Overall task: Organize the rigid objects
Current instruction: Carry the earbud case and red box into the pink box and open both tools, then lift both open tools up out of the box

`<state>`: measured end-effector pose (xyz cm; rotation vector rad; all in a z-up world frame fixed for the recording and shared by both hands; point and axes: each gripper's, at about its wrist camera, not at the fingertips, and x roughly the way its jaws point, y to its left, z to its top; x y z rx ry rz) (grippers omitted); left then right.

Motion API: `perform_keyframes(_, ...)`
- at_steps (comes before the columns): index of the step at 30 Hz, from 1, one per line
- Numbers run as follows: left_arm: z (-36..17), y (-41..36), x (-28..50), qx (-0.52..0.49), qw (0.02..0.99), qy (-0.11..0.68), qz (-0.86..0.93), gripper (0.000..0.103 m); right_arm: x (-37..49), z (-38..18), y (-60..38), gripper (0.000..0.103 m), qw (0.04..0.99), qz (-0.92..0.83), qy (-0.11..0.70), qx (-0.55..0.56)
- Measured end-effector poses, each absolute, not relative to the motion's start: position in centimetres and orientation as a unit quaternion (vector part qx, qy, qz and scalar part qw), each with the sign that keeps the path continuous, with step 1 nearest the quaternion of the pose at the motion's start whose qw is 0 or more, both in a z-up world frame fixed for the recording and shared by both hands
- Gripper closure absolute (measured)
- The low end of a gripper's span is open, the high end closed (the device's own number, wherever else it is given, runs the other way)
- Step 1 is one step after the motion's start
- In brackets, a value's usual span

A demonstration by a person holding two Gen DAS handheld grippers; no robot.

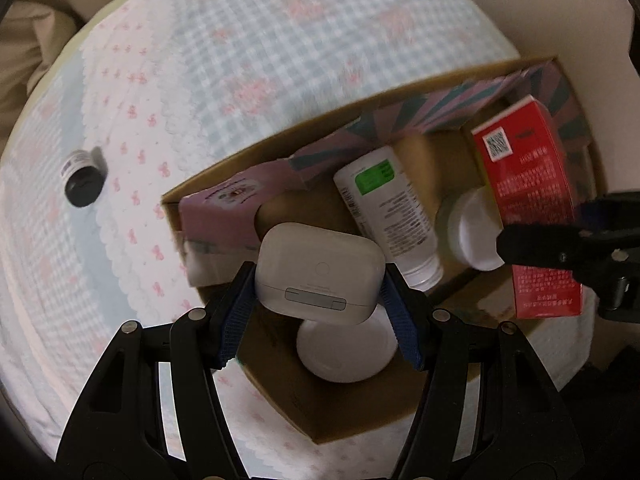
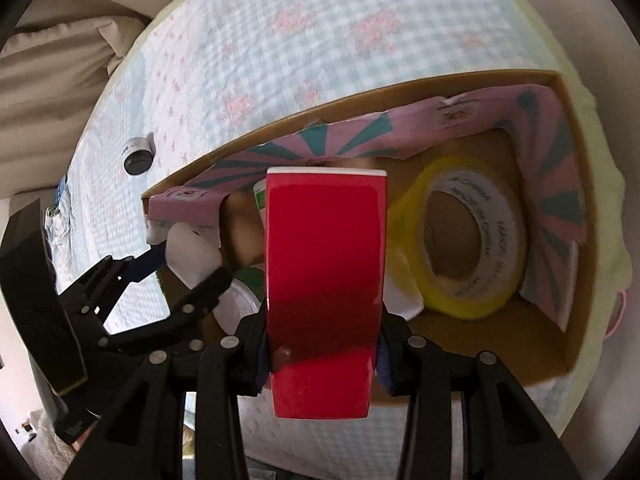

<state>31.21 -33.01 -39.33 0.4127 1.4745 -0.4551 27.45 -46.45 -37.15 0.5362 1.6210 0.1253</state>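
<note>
My left gripper (image 1: 318, 280) is shut on a white earbud case (image 1: 318, 266), held over the near end of an open cardboard box (image 1: 360, 412). Under it in the box lies a round white lid (image 1: 344, 354). My right gripper (image 2: 322, 336) is shut on a red carton (image 2: 324, 280) above the same box (image 2: 576, 216); in the left wrist view that carton (image 1: 528, 184) hangs over the box's right end. In the box lie a white bottle with a green label (image 1: 384, 208), a white jar (image 1: 476, 236) and a yellow tape roll (image 2: 468, 240). The left gripper (image 2: 188, 256) shows at the left of the right wrist view.
The box has a pink and teal paper lining (image 2: 552, 184) and rests on a blue-and-white checked bedspread (image 1: 260, 40). A small dark-capped jar (image 1: 84, 178) lies on the cloth left of the box. Beige bedding (image 2: 52, 64) is bunched at the far left.
</note>
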Motion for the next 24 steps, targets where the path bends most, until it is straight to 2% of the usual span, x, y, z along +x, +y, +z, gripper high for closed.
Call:
perform_keyframes(6, -39.7, -33.3, 31.4, 0.197, 0.691, 0.663, -0.208, 0.043, 28.6, -38.3, -45.7, 0.063, 0.652, 0.067, 0.723, 0.219)
perform_keyframes(7, -39.6, -33.5, 31.5, 0.199, 0.691, 0.663, -0.208, 0.043, 28.7, -38.2, -45.6, 0.058, 0.655, 0.067, 0.721, 0.217)
perform_keyframes(8, -39.5, -33.6, 31.6, 0.201, 0.692, 0.662, -0.208, 0.026, 28.9, -38.1, -45.7, 0.047, 0.659, 0.067, 0.718, 0.214)
perform_keyframes(9, -39.3, -33.7, 31.6, 0.201, 0.692, 0.661, -0.209, 0.002, 29.1, -37.9, -45.8, 0.036, 0.663, 0.066, 0.714, 0.215)
perform_keyframes(11, -38.5, -33.7, 31.5, 0.186, 0.695, 0.656, -0.228, 0.000, 29.2, -37.2, -46.1, 0.006, 0.671, 0.068, 0.704, 0.224)
perform_keyframes(12, -38.1, -33.7, 31.3, 0.192, 0.698, 0.652, -0.226, 0.000, 29.3, -36.8, -46.3, 0.002, 0.675, 0.070, 0.698, 0.227)
perform_keyframes(24, -34.6, -30.6, 30.0, 0.152, 0.720, 0.641, -0.219, 0.000, 26.7, -33.4, -48.2, 0.000, 0.714, 0.041, 0.664, 0.218)
